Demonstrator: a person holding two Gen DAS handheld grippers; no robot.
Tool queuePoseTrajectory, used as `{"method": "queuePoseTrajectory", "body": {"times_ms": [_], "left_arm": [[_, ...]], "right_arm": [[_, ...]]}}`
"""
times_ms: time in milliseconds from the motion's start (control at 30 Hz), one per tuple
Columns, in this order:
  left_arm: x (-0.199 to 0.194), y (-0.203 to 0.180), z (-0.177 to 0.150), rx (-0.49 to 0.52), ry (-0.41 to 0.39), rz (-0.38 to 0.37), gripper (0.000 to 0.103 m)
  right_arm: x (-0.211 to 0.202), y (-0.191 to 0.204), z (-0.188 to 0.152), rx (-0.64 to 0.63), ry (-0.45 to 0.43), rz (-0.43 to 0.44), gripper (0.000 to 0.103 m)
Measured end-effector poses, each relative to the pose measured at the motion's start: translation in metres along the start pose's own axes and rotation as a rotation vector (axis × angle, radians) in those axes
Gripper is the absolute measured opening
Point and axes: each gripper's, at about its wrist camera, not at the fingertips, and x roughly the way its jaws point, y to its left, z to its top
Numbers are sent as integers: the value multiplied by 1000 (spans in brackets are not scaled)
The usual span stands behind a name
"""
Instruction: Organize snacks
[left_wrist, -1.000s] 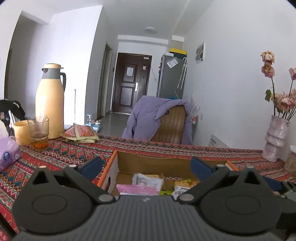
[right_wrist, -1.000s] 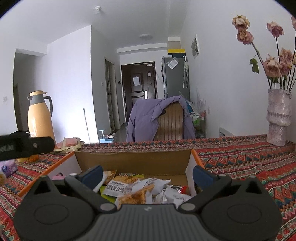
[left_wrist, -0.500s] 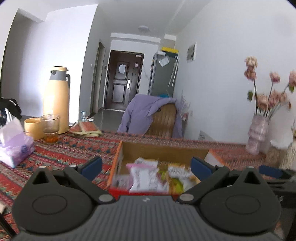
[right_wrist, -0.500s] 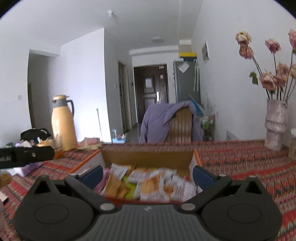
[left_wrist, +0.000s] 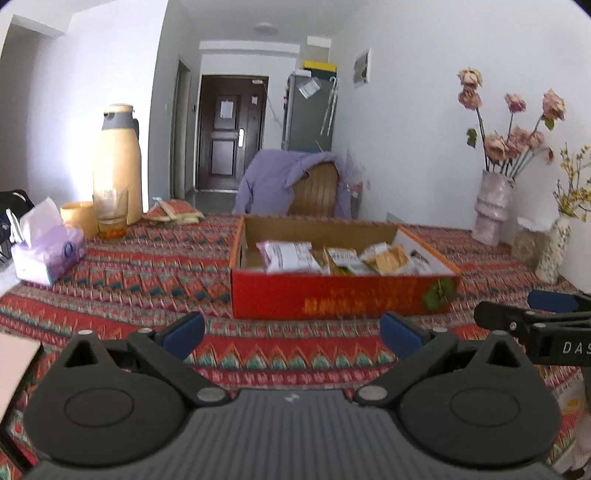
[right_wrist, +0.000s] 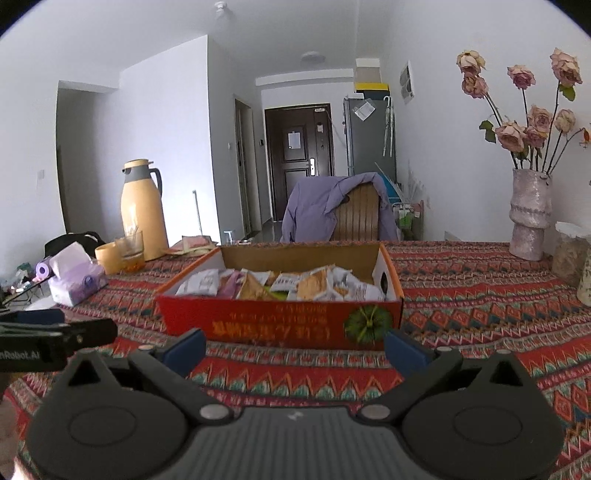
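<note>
Both tools, left (left_wrist: 291, 328) and right (right_wrist: 293, 341), gape wide, empty; reaching low, I risk shoving the box (right_wrist: 280, 321) across the counter (right_wrist: 480, 295).

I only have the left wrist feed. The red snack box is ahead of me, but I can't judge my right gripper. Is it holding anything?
Observer: No. The right gripper is open and empty, facing the red box from just short of its front wall.
Operator: Anything beyond the tissue pack on the far left?
Observer: Yes, a purple roll lies just behind the tissue pack.
Operator: Is there a hole in the box's right end wall?
Observer: Yes, a dark oval handle cutout shows on its inner face.
</note>
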Motion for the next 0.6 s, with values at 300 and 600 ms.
{"method": "queuePoseTrajectory", "body": {"times_ms": [300, 600], "left_arm": [[-4, -4, -17, 3, 40, -29, 103], [-3, -7, -19, 12, 45, -36, 103]], "right_arm": [[-13, 0, -19, 8, 44, -30, 103], [-11, -4, -23, 9, 55, -46, 103]]}}
